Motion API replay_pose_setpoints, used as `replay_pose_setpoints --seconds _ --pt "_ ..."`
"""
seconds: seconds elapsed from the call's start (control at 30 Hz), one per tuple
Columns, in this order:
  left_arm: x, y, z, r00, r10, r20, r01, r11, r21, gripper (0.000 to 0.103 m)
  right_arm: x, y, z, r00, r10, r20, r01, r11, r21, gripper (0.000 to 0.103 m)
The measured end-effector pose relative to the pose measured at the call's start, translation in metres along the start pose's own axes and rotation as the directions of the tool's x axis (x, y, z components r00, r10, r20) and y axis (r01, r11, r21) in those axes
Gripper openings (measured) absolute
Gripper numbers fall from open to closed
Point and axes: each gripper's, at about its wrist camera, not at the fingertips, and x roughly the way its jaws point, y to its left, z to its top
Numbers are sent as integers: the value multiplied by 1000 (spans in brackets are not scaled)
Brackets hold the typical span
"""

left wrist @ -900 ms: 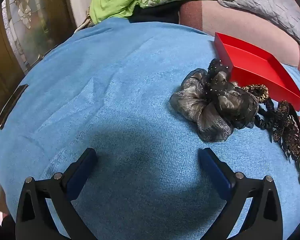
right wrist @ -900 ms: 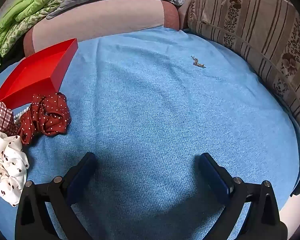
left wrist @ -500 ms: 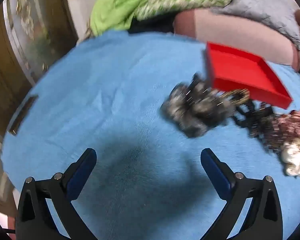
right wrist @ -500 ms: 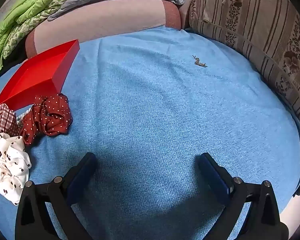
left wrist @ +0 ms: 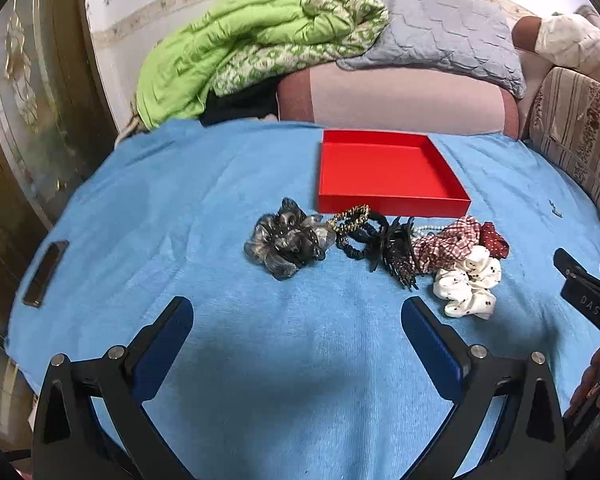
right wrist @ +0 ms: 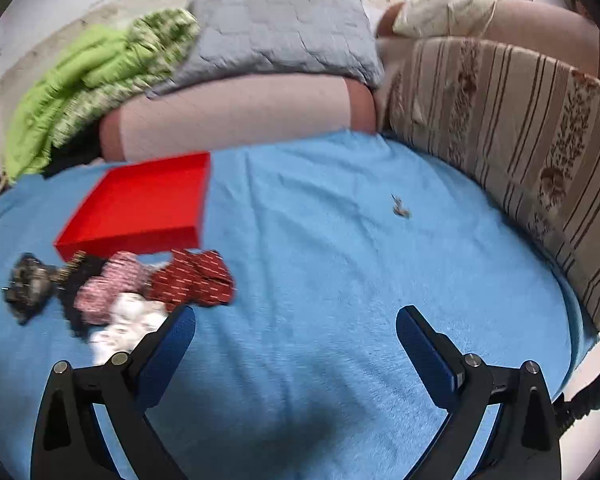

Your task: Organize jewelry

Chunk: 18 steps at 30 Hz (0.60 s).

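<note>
Nearest, the left gripper and right gripper hang over the bed's blue cover with fingers spread wide and nothing between them. For a first pick, I'd take an item at the row's edge, such as the white dotted scrunchie, pinching its bunched fabric so neighbours stay put. Beyond lie about seven tangled hair pieces, including one grey organza scrunchie, then one empty red tray just behind them.

blue cloth: matt knit | red tray: smooth | grey scrunchie: sheer, shiny
</note>
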Motion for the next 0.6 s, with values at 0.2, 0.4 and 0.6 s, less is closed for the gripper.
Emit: replay_pose_setpoints --seconds 0.2,0.4,0.6 --pt "3 -4 11 999 -6 -38 8 999 42 103 -13 26 -3 996 80 -38 -81 996 -31 101" --pt "11 -5 1 995 -47 -87 51 998 46 103 -25 48 -13 993 114 -38 -118 984 -132 101" --pt "13 -2 -2 994 -52 -98 56 998 34 103 -32 59 -18 992 126 -27 -129 969 -210 101"
